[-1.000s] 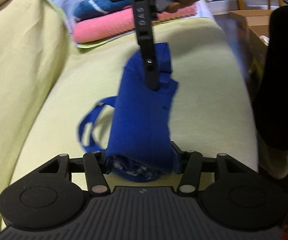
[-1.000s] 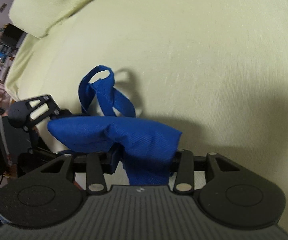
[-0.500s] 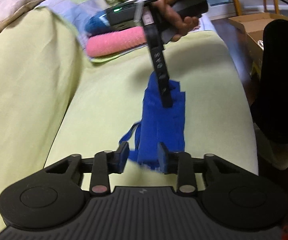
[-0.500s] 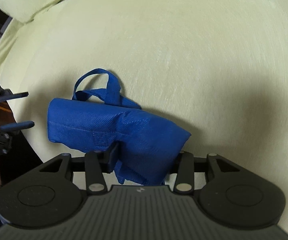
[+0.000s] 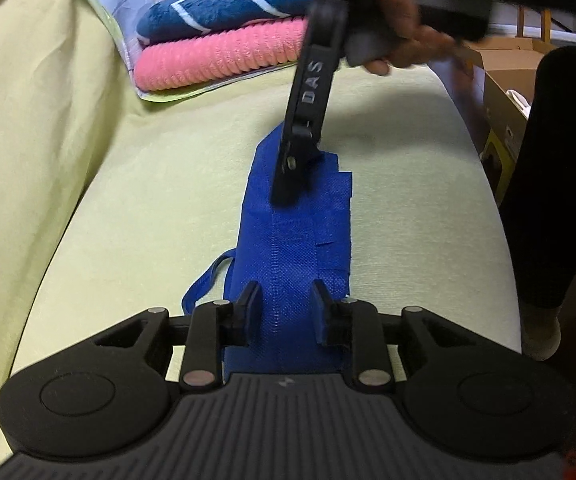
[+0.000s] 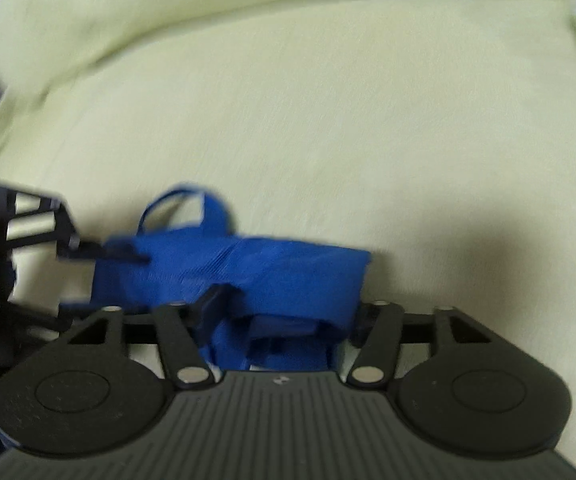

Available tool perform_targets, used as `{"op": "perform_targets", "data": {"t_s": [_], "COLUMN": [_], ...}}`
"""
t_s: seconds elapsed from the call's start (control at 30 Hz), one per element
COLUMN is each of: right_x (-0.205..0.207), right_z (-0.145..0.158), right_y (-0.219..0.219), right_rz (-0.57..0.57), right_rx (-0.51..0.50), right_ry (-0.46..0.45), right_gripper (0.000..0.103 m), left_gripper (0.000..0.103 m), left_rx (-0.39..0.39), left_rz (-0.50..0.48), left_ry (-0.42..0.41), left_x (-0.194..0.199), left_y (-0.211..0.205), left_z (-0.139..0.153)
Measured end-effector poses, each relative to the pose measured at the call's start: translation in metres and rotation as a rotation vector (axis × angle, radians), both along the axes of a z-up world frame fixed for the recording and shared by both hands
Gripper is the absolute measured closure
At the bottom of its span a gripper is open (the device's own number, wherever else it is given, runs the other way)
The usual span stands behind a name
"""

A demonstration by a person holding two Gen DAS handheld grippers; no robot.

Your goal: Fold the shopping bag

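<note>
The blue shopping bag (image 5: 295,240) lies folded into a long narrow strip on the pale green sofa seat (image 5: 148,208), one handle loop (image 5: 208,280) sticking out on its left. My left gripper (image 5: 286,304) is shut on the bag's near end. My right gripper (image 5: 288,184) comes down from above and grips the far end. In the right wrist view the bag (image 6: 248,268) bunches between my right gripper's (image 6: 284,312) fingers, which are shut on it, with its handle (image 6: 192,208) behind. The left gripper (image 6: 88,252) shows at the left there.
Folded pink (image 5: 224,56) and blue (image 5: 224,8) towels sit stacked at the sofa's far end. The sofa backrest (image 5: 28,100) rises on the left. A cardboard box (image 5: 503,80) and a person's dark-clad leg (image 5: 555,184) are off the seat's right edge.
The bag went from a thick raised roll to a flatter strip low on the seat. My left gripper released, then closed on its near end again. The right gripper stayed clamped on the far end.
</note>
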State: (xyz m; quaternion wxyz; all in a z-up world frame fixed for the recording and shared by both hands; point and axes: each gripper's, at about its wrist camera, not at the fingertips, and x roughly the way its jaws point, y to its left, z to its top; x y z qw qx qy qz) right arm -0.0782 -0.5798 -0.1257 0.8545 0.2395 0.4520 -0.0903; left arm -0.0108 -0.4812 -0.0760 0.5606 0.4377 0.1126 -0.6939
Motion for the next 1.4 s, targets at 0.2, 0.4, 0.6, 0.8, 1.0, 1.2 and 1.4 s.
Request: {"op": "perform_targets", "data": {"t_s": [0.2,0.4,0.6,0.8,1.0,1.2,1.4], "right_x": [-0.07,-0.058,-0.031,-0.026,-0.03,-0.027,-0.021], "right_z": [0.028,0.023,-0.019,-0.022,-0.026,-0.029,-0.028], "right_y": [0.043,0.105,0.104,0.102,0.116,0.118,0.121], "right_rz": [-0.468,-0.435,-0.445,-0.416,-0.422,-0.418,-0.405], "right_rx": [-0.085,-0.165,-0.241,-0.256,-0.281,-0.273,-0.299], "right_ry": [-0.31,-0.451,-0.385,-0.36,-0.362,-0.364,-0.347], "right_gripper": [0.051,0.096,0.103,0.103,0.103,0.103,0.103], "left_gripper": [0.071,0.071,0.071,0.071,0.075,0.079,0.079], "left_rx": [-0.001,0.009,0.0,0.029,0.052,0.078,0.052], "left_rz": [0.002,-0.009,-0.04,-0.041,-0.017,0.013,0.045], "left_ry": [0.015,0.005,-0.064,-0.121,-0.12,-0.086,-0.035], "left_x": [0.003,0.003,-0.004,-0.007,-0.006,0.003,0.011], "left_y": [-0.001,-0.003,0.002,0.009,0.005,0.004,0.007], "left_z": [0.001,0.003,0.004,0.014,0.024,0.013,0.007]}}
